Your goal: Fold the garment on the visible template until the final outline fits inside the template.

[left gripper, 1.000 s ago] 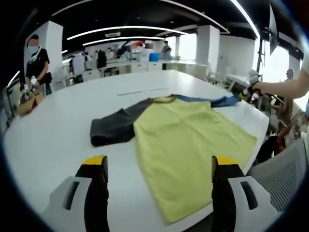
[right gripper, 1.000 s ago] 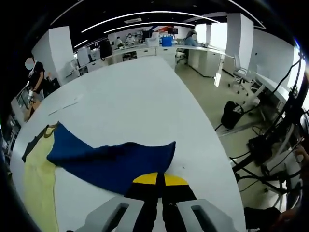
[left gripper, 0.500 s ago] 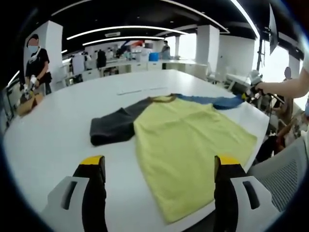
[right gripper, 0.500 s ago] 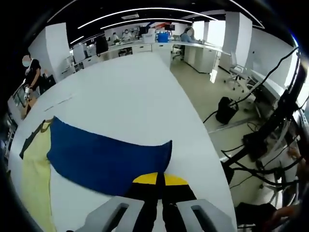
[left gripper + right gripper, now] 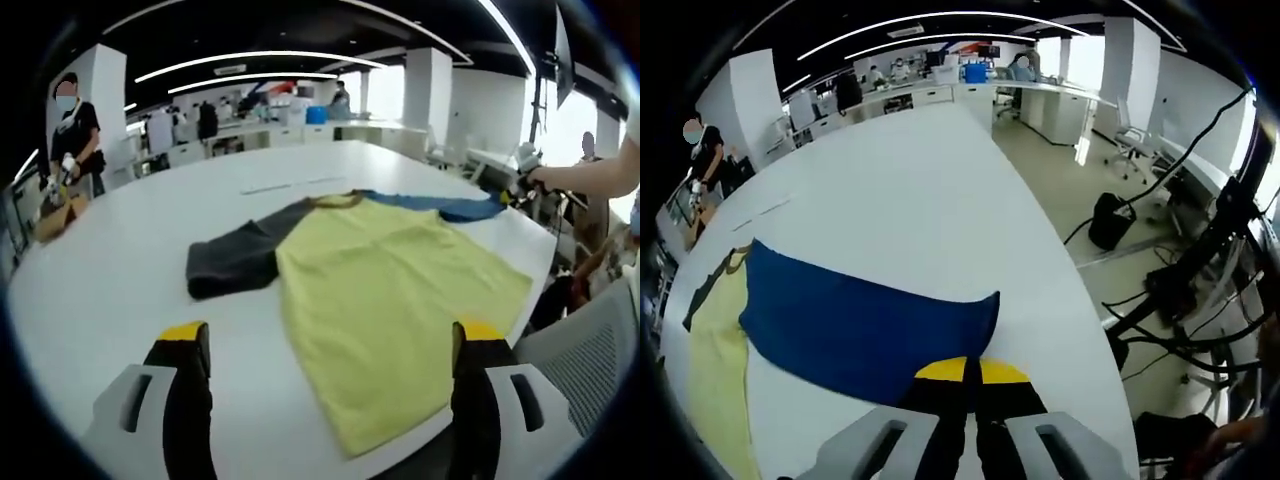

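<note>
White table point(image 5: 110, 260): shirt point(image 5: 390, 300) hem overhangs near edge. Right gripper point(image 5: 967, 372) jaws clamp blue sleeve point(image 5: 860, 325); left gripper point(image 5: 330, 345) jaws released.

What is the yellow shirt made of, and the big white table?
The shirt looks like soft knit cloth, matte, since it lies limp and flat with a blue sleeve and a grey one. The table seems a hard, smooth, slightly glossy board, perhaps laminate.

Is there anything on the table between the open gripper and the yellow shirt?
Nothing visible. In the left gripper view, the left gripper hangs open over the white table, and the yellow shirt already lies between its jaws. Only bare tabletop sits beside the shirt's gray sleeve. The right gripper is shut on the blue sleeve.
</note>
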